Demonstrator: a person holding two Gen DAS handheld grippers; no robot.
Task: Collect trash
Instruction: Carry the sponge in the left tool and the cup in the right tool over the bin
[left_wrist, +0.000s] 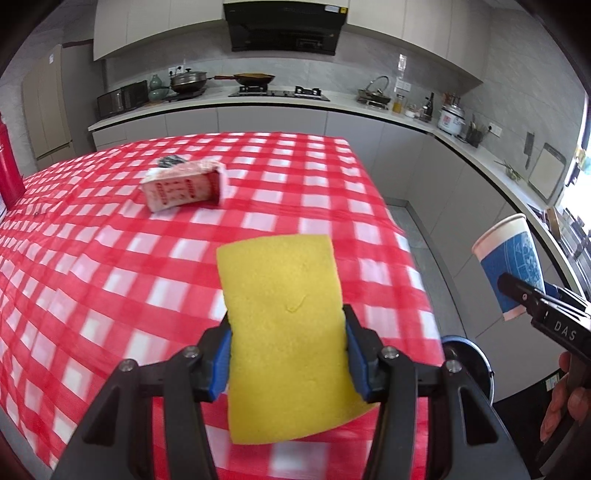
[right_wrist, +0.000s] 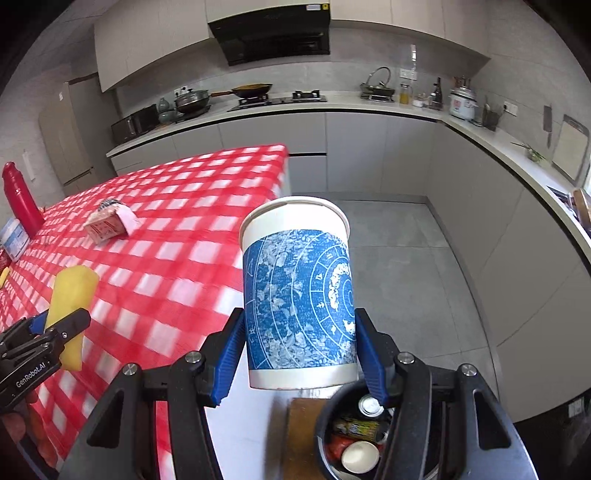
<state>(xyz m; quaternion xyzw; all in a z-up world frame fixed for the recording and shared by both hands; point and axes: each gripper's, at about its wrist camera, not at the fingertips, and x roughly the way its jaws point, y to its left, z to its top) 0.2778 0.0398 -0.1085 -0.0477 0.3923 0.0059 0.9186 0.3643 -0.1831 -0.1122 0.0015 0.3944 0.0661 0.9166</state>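
My left gripper (left_wrist: 288, 354) is shut on a yellow sponge (left_wrist: 284, 325), held above the red-checked tablecloth (left_wrist: 110, 258) near the table's right edge. My right gripper (right_wrist: 301, 354) is shut on a white paper cup with a blue pattern (right_wrist: 299, 288), held upright past the table's edge above a dark trash bin (right_wrist: 328, 417). The bin holds a can, a paper cup and wrappers. In the left wrist view the cup (left_wrist: 509, 262) and right gripper show at the right. In the right wrist view the sponge (right_wrist: 72, 306) and left gripper show at the left. A crumpled pink carton (left_wrist: 184, 188) lies on the table.
A red bottle (right_wrist: 20, 203) and a small box (right_wrist: 14, 240) stand at the table's left side. Kitchen counters (right_wrist: 388, 107) with a stove, pots and a rice cooker run along the back and right walls. Grey floor (right_wrist: 406, 258) lies right of the table.
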